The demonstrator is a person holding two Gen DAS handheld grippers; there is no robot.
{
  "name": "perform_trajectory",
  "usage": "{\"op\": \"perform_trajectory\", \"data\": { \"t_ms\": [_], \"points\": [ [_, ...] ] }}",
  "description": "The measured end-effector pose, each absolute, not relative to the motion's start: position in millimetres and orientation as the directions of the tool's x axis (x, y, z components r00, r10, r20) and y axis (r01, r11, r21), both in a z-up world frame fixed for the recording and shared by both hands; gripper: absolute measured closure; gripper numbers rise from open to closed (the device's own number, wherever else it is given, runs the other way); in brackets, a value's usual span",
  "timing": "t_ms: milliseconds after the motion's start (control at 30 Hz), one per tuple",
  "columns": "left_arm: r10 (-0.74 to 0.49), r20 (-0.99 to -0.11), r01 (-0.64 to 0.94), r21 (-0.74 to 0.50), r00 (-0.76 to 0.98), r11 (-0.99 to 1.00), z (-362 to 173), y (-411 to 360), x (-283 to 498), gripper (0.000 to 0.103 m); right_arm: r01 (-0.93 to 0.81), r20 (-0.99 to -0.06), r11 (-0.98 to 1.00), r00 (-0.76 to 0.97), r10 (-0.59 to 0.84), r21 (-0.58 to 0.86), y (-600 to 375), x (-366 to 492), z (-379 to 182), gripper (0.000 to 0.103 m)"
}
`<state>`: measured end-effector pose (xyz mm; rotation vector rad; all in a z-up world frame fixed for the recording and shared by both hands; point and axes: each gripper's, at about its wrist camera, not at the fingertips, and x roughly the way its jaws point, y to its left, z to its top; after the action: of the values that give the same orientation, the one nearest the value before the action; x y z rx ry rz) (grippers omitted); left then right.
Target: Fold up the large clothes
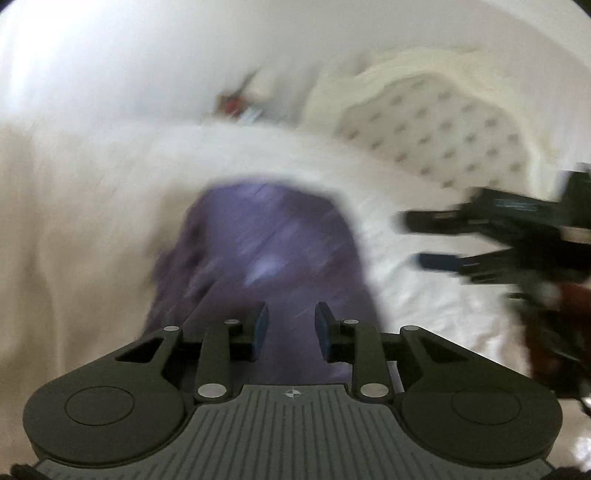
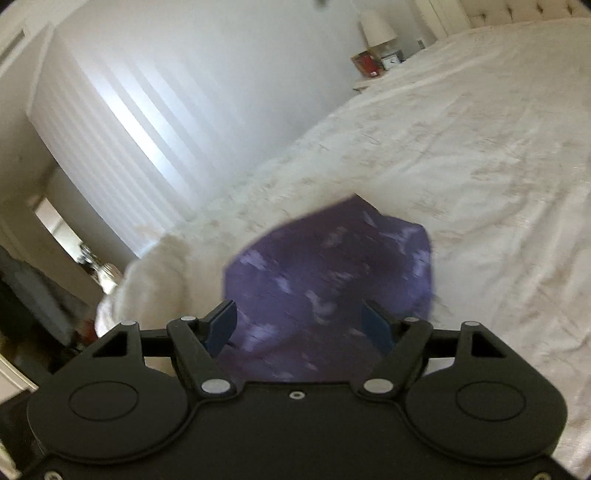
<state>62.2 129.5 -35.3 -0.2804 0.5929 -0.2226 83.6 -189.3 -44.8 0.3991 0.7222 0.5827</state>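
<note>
From my left gripper [image 1: 290,330] I see the purple garment [image 1: 266,251] lying on the white bedspread [image 1: 92,206] straight ahead of the fingers and running back beneath them; the jaws stand a little apart and nothing is pinched between the blue pads [image 1: 261,328]. The picture is smeared, so I cannot read the cloth's folds. My right gripper [image 1: 421,240] shows off to the right of it, jaws apart, over the bedspread beside the garment. From the right gripper's [image 2: 299,325] own camera the jaws are spread wide and empty, with the garment [image 2: 332,273] in a bunched heap just ahead and below. A lamp [image 2: 376,26] stands far ahead, beyond the bedspread [image 2: 461,147].
</note>
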Motion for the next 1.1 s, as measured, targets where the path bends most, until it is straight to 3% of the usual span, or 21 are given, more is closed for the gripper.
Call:
{"op": "perform_trajectory", "data": {
  "t_ms": [67, 167, 300, 567, 833, 933, 1100],
  "points": [
    [-0.292, -0.571, 0.077, -0.371, 0.767, 0.926, -61, 143, 61, 0.078, -0.369, -0.521, 0.796, 0.61, 0.597, 0.479, -192, 81, -44, 0.026],
    [-0.314, -0.56, 0.051, -0.434, 0.767, 0.899, -82, 154, 54, 0.079, -0.425, -0.543, 0.819, 0.613, 0.574, 0.386, -180, 78, -46, 0.027],
    [-0.319, -0.552, 0.055, -0.44, 0.771, 0.896, -81, 153, 58, 0.08, -0.515, -0.536, 0.817, 0.626, 0.566, 0.262, -149, 76, -47, 0.045],
    [-0.308, -0.538, 0.062, -0.426, 0.785, 0.903, -87, 158, 48, 0.08, -0.662, -0.545, 0.744, 0.591, 0.595, 0.094, -74, 92, -40, 0.048],
    [-0.308, -0.525, 0.059, -0.437, 0.793, 0.897, -87, 161, 43, 0.08, -0.518, -0.643, 0.855, 0.646, 0.411, 0.027, -55, 174, -84, 0.057],
    [-0.311, -0.518, 0.054, -0.451, 0.797, 0.891, -89, 163, 41, 0.08, -0.453, -0.662, 0.888, 0.642, 0.387, 0.08, -67, 191, -101, 0.074],
    [-0.311, -0.515, 0.045, -0.464, 0.799, 0.884, -91, 163, 41, 0.08, -0.431, -0.646, 0.898, 0.661, 0.381, 0.09, -76, 189, -122, 0.078]
  ]
}}
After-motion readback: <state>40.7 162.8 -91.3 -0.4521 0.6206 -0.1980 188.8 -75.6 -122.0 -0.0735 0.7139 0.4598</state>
